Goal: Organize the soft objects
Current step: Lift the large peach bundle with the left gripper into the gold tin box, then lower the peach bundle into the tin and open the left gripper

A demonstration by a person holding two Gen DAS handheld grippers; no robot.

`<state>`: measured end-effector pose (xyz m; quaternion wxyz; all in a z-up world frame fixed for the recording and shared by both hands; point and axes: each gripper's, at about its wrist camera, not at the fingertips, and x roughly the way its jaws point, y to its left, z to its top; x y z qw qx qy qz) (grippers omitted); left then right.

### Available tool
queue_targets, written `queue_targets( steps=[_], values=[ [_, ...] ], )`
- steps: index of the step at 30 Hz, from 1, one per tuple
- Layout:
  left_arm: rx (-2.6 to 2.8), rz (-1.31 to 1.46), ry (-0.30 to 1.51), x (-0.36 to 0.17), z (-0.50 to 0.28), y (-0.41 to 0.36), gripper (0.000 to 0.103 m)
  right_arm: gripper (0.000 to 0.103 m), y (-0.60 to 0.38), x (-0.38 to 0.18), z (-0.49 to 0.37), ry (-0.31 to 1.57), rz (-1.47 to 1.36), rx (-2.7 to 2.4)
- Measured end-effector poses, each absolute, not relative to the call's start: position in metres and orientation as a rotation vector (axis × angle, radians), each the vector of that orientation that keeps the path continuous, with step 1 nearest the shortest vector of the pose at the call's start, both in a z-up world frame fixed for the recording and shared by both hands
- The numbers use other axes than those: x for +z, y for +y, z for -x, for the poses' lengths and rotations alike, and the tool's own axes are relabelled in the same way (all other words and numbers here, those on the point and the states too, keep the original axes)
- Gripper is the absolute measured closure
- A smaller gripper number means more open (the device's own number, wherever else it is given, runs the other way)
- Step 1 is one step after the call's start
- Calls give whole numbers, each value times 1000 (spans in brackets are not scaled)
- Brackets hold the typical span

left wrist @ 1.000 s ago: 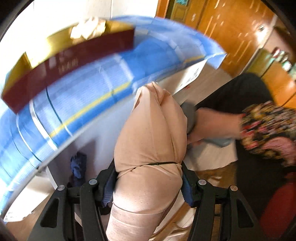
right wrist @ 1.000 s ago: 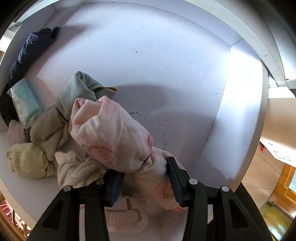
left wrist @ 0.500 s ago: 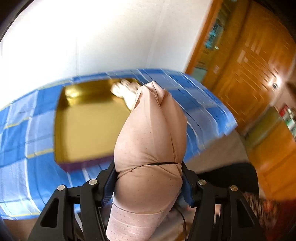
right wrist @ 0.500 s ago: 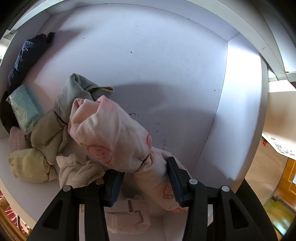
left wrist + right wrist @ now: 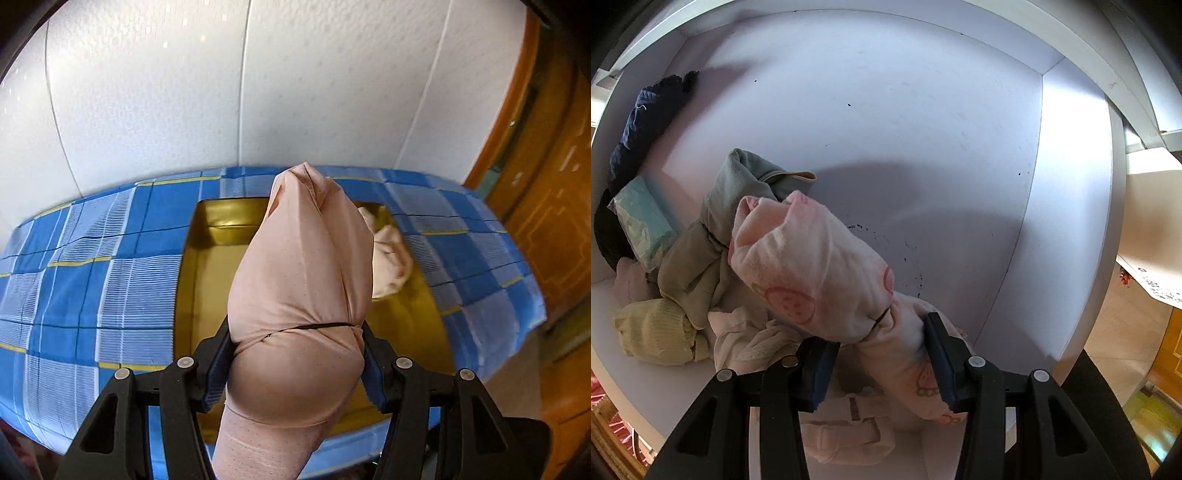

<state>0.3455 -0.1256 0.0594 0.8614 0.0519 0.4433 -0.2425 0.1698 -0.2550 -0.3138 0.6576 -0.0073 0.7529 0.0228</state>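
Cloth comes first: a peach bundle, rolled and tied with a thin black band, sits clamped between the pads of the left gripper, above a gold box on a blue checked bedspread. A second ago the box was only a tilted blur high in that view; now it lies square under the bundle, open, with one pale cloth already in its far right corner. So the carry looks nearly over, and the drop into the box is likely next. The left gripper slants downward toward the box.

In the white drawer the right gripper points straight down, jaws closed on a pink strawberry-print bundle, much as it was a second ago. A green bundle and other rolled clothes lie just beside it, waiting.
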Motion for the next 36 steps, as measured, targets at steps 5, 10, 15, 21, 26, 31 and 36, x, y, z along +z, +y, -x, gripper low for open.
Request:
queue_targets(
  steps=[5,10,15,21,26,31,36],
  values=[
    [-449,-119,966,40,-371,-131,43,56,-257,-313,-169,1707,8,53],
    [-380,-119,1006,22,-395,-135,43,56,-261,-312,-169,1708,-8,52],
    [-323,-102,1033,7,-413,-134,43,56,-264,-311,-169,1710,-18,51],
    [-266,-124,1064,-10,-431,-138,43,56,-265,-310,-169,1711,-22,48],
    [-229,-146,1068,-15,-442,-141,40,55,-265,-311,-169,1712,-26,47],
    [-223,-137,1095,-23,-449,-139,37,55,-265,-312,-169,1713,-29,46],
    [-249,-152,1101,-26,-444,-141,32,55,-264,-313,-169,1714,-25,45]
  ],
)
